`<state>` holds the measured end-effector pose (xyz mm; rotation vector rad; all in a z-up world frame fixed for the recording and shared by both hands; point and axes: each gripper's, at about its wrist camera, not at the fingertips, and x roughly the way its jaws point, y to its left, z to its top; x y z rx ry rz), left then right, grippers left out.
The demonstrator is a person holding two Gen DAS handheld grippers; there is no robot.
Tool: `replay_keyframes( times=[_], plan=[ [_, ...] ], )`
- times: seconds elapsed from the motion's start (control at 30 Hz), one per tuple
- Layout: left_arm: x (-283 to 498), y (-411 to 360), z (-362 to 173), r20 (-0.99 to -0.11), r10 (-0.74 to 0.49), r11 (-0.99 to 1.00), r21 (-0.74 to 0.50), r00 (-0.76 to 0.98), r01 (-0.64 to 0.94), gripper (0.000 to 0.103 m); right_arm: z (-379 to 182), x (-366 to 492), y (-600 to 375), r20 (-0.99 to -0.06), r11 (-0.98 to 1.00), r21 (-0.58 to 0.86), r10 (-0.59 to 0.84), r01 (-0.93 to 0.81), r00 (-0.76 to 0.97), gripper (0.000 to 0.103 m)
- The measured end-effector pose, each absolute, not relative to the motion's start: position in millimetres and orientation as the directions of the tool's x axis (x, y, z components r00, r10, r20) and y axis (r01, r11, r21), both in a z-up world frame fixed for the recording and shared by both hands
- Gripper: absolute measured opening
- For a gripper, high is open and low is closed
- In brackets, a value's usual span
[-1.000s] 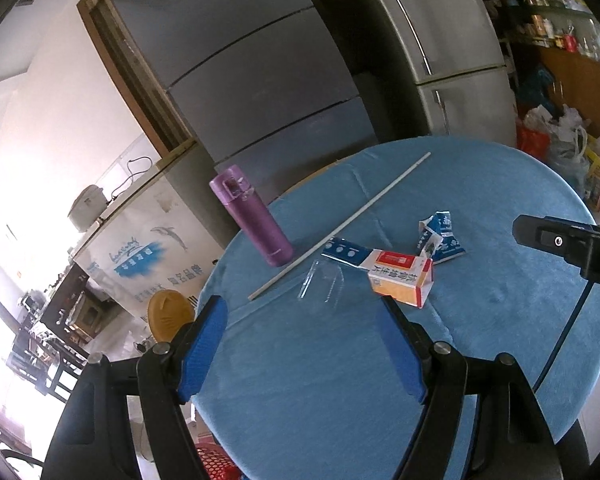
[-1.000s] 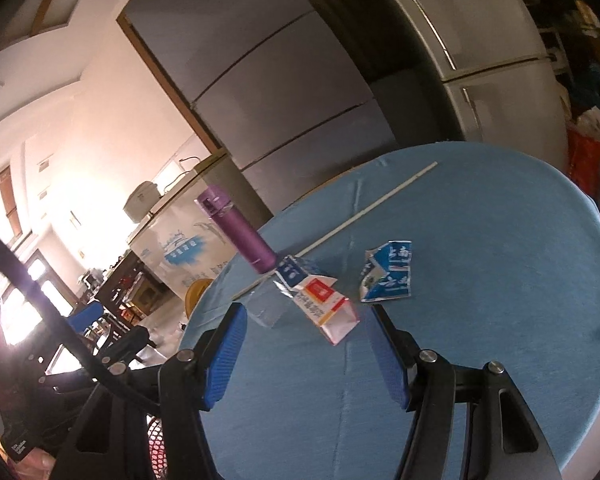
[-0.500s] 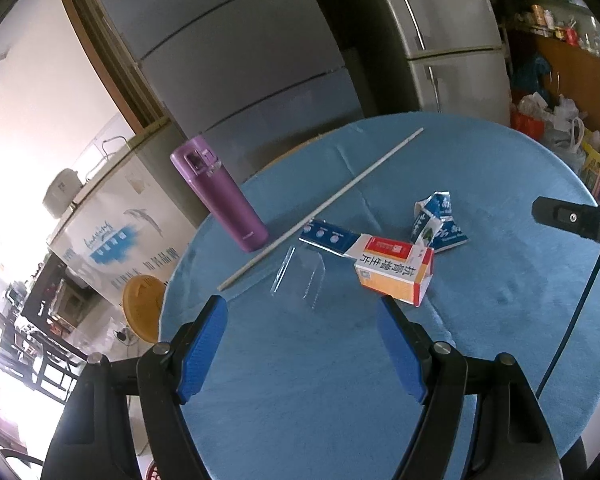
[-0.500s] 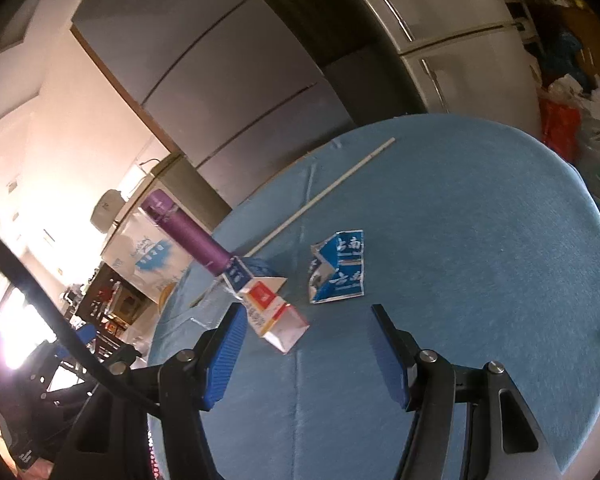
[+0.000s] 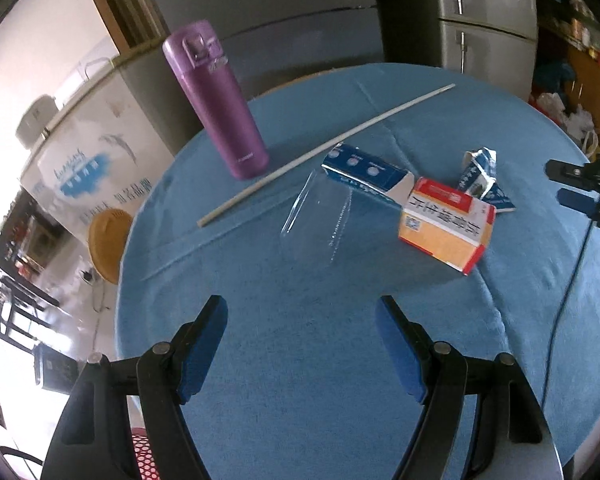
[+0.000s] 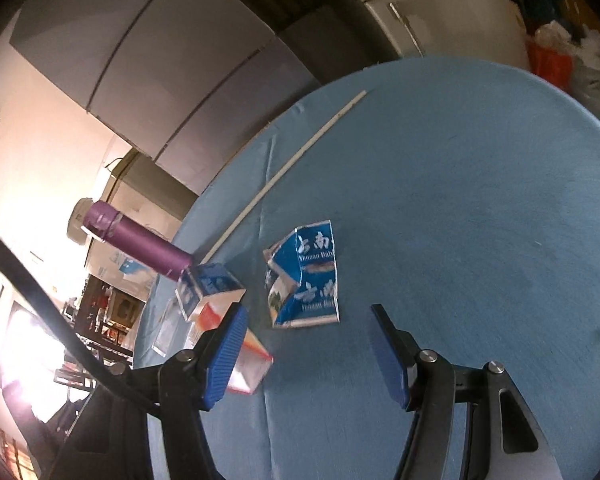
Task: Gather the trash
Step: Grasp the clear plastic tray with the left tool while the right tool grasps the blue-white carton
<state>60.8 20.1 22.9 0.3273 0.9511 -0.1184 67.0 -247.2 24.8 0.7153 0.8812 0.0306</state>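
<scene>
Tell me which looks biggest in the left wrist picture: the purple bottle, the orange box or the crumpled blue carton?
1. purple bottle, tallest by far.
2. orange box.
3. crumpled blue carton, smallest, though it lies slightly farther away and partly behind the box.

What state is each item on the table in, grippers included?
Purple flask: upright, lid shut.
Orange carton: on its side, end flap open.
Blue carton: crumpled, torn open.
Clear plastic sheet: lying creased on the cloth.
White stick: lying flat.
Left gripper: open, nothing between the fingers.
Right gripper: open, nothing between the fingers.
</scene>
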Motion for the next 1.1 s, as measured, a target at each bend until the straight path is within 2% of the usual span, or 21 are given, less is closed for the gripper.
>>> replay_keyframes(
  times=[0.17, 0.23, 0.37, 0.43, 0.7, 0.93, 1.1],
  plan=[
    [93, 31, 31, -0.839, -0.019, 0.965, 0.128, 0.544, 0.23, 0.077, 11, 105, -240, -0.721, 0.773, 0.57, 0.306, 0.28, 0.622, 0.066],
    [109, 34, 36, -0.841, -0.043, 0.971, 0.092, 0.54, 0.22, 0.077, 6, 113, -239, -0.724, 0.771, 0.571, 0.311, 0.282, 0.615, 0.072],
    [130, 37, 41, -0.829, -0.028, 0.973, 0.105, 0.559, 0.205, 0.077, -4, 121, -242, -0.721, 0.75, 0.591, 0.328, 0.296, 0.61, 0.074],
    [136, 37, 36, -0.84, -0.045, 0.969, 0.096, 0.541, 0.229, 0.077, -5, 121, -243, -0.726, 0.755, 0.582, 0.315, 0.302, 0.611, 0.078],
    [149, 18, -3, -0.884, -0.163, 0.927, 0.014, 0.438, 0.374, 0.077, -13, 144, -226, -0.764, 0.787, 0.542, 0.315, 0.295, 0.564, 0.08],
    [162, 11, -20, -0.89, -0.204, 0.898, -0.004, 0.408, 0.44, 0.077, -11, 169, -189, -0.836, 0.884, 0.39, 0.223, 0.258, 0.501, 0.081],
    [175, 15, -33, -0.895, -0.259, 0.89, -0.075, 0.362, 0.45, 0.077, -11, 178, -173, -0.867, 0.928, 0.282, 0.138, 0.244, 0.479, 0.081]
  ],
)
